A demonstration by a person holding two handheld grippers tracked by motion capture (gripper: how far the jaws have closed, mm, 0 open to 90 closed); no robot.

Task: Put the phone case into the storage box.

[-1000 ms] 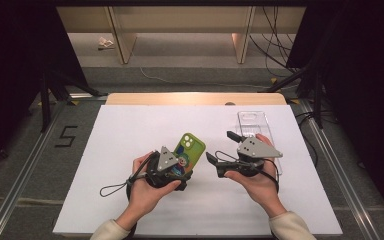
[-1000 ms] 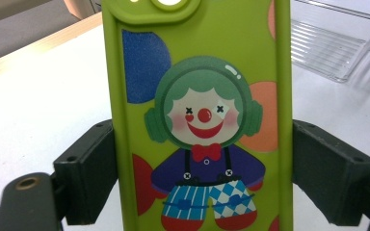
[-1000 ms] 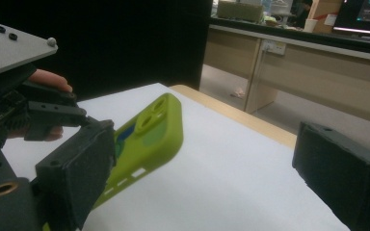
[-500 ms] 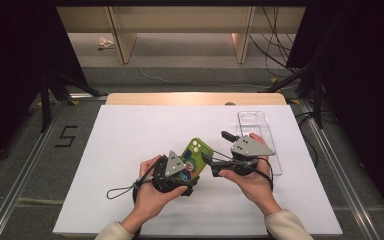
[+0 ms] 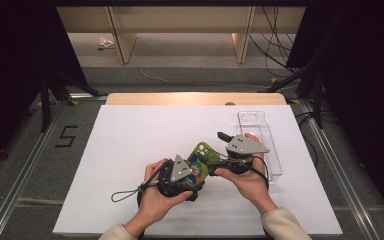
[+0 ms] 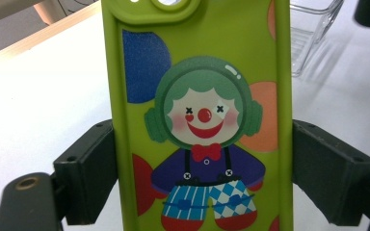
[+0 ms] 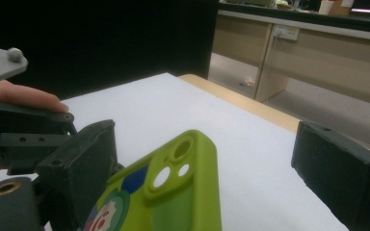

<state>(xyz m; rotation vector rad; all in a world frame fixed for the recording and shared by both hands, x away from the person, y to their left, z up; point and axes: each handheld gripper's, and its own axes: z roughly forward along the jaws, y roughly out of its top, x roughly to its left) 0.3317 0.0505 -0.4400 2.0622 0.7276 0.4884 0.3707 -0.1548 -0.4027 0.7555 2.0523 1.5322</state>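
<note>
A lime-green phone case (image 5: 200, 151) with a clown print is held just above the white table. My left gripper (image 5: 196, 172) is shut on it: in the left gripper view both black pads (image 6: 92, 168) press the long edges of the case (image 6: 197, 120). My right gripper (image 5: 211, 148) comes in from the right and stands open. In the right gripper view its jaws straddle the camera end of the case (image 7: 183, 187); the right pad (image 7: 337, 178) is well clear of it.
A clear plastic phone case (image 5: 260, 140) lies on the white table top (image 5: 130, 135) at the right, behind my right hand, and it also appears in the left gripper view (image 6: 313, 33). Beyond the table's wooden far edge (image 5: 195, 98) are floor, cables and desk legs.
My left hand has carried the green case rightwards and laid it over more level. My right gripper has shifted left, so its open jaws now straddle the case's top end.
</note>
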